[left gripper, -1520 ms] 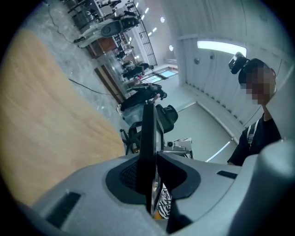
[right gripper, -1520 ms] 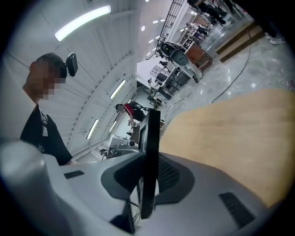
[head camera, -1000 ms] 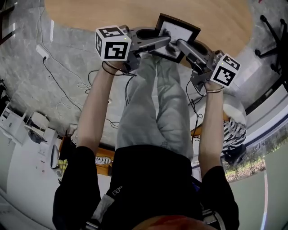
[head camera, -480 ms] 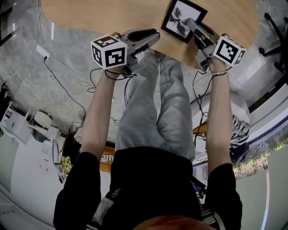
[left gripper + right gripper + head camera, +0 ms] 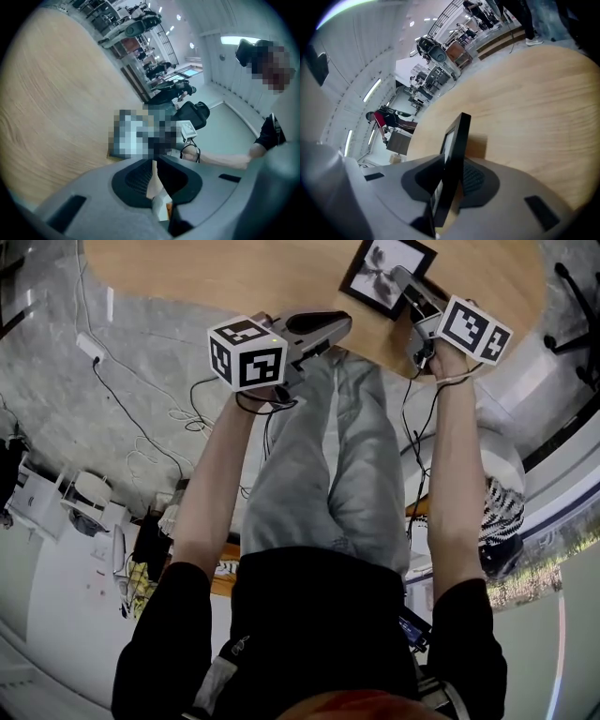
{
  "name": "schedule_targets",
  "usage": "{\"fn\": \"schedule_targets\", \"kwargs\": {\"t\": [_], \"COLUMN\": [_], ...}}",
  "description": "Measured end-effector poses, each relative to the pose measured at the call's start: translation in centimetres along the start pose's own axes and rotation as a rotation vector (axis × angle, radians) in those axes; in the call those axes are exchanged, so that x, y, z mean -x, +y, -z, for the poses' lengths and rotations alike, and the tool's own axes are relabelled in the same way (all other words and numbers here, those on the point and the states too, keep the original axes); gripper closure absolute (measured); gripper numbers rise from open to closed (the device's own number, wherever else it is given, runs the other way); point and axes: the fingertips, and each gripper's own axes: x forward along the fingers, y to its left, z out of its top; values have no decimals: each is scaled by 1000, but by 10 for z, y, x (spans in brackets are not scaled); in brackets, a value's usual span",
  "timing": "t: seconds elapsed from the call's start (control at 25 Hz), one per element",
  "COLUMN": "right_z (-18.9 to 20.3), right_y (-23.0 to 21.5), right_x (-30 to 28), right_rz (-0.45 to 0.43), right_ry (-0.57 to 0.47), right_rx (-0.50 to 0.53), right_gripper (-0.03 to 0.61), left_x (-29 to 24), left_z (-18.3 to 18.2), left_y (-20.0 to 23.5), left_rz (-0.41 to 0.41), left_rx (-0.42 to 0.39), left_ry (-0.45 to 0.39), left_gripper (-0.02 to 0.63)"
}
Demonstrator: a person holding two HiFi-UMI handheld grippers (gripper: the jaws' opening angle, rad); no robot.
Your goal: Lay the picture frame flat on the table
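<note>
Wooden table (image 5: 234,277), pale with a curved edge, fills the top of the head view; grey floor (image 5: 112,362) strewn with loose cables (image 5: 141,418) lies below it. On the table's right side, near its near edge, is the black picture frame (image 5: 387,276), its monochrome picture turned up toward the head camera; I cannot tell from here whether its whole back rests on the wood.

My right tongs (image 5: 451,176) reach the frame from the near side. In the right gripper view I see it edge-on between the two pads, with the jaws opening; one pad lies along the glass side, and a wedge of table colour shows between the frame's back and the other pad. The frame throws a small shadow on the wood just beside it.

My left tongs (image 5: 153,165) hang at the table's near edge, well apart from the frame, above the wearer's grey trousers (image 5: 319,456). Their jaws are closing and already nearly together; only a thin sliver of wood shows between the pads, and nothing is held.

Each pair of tongs carries a marker cube: left cube (image 5: 247,352); right cube (image 5: 476,329).
</note>
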Motion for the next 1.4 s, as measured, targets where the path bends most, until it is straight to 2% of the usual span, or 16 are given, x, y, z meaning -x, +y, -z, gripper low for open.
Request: {"fn": "schedule_targets", "kwargs": {"t": [0.16, 0.36, 0.56, 0.68, 0.72, 0.8, 0.88, 1.0, 1.08, 1.32, 1.4], "right_z": [-4, -13, -11, -11, -13, -23, -33, -33, -41, -92, -113], "right_y": [-8, -26, -35, -34, -30, -13, 12, 49, 78, 176, 207], "right_x": [-4, -4, 0, 13, 19, 32, 43, 65, 81, 157, 187], "right_rz": [102, 313, 487, 559, 559, 527, 454, 349, 295, 183, 152], "right_ry": [3, 13, 27, 0, -22, -90, -165, -219, -252, -398, -458], "right_rx": [53, 157, 282, 336, 343, 351, 343, 294, 271, 319, 340], "right_gripper": [469, 397, 396, 396, 415, 512, 548, 554, 557, 563, 565], "left_x": [-4, -2, 9, 16, 20, 29, 38, 54, 66, 95, 103], "left_z": [0, -10, -6, -11, -16, -38, -64, -100, -125, -164, -177], "left_y": [-4, -2, -4, -4, -4, -9, -26, -72, -107, -198, -226], "left_rz": [9, 14, 9, -39, -68, -125, -143, -133, -157, -232, -253], "left_rx": [-3, 2, -9, -35, -54, -98, -136, -184, -226, -385, -422], "left_ry": [11, -5, -11, -49, -72, -141, -223, -323, -370, -402, -442], "left_gripper": [581, 583, 583, 584, 588, 597, 601, 604, 604, 605, 604]}}
